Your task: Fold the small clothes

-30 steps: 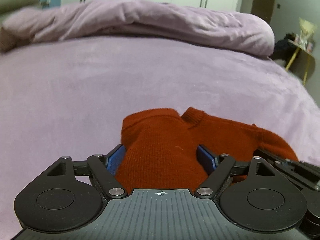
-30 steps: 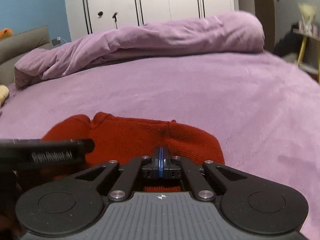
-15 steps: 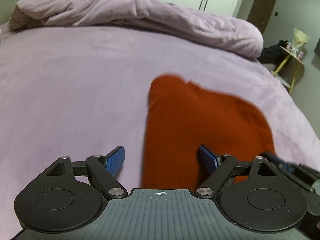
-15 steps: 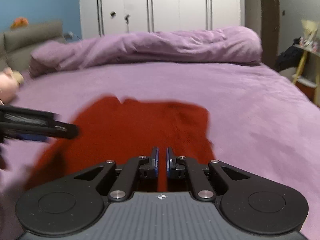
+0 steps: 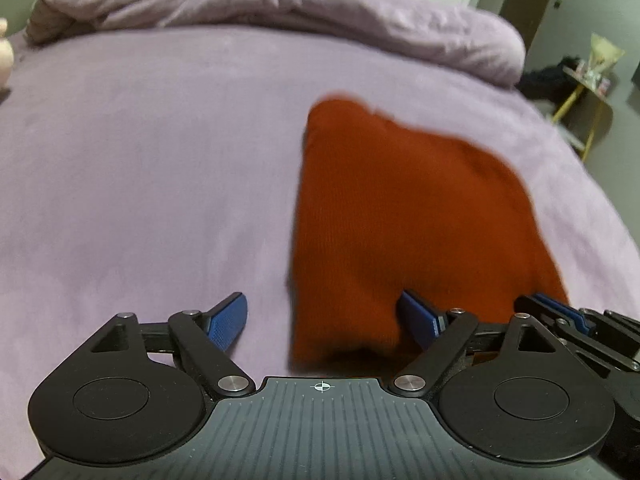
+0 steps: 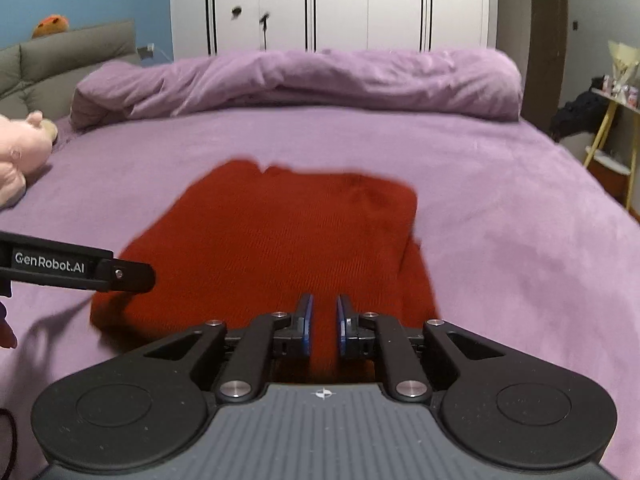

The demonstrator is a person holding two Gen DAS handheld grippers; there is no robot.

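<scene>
Right now the red jumper [image 6: 280, 248] lies flat on the bed [image 6: 520, 220], long axis running away from both tongs. Right tongs [image 6: 323, 330] sit over its near edge, jaws just cracked apart, gripping nothing; left tongs [image 5: 324, 320] gape wide and empty at its left corner

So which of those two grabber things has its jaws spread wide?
The left gripper: its blue jaws stand far apart. The right gripper shows only a narrow gap, having just been opening over the red sweater.

sweater [image 6: 288, 240]: red knit, matt | bedspread [image 6: 500, 208]: soft fleece | claw [image 6: 322, 326]: matt blk plastic, steel pins
</scene>
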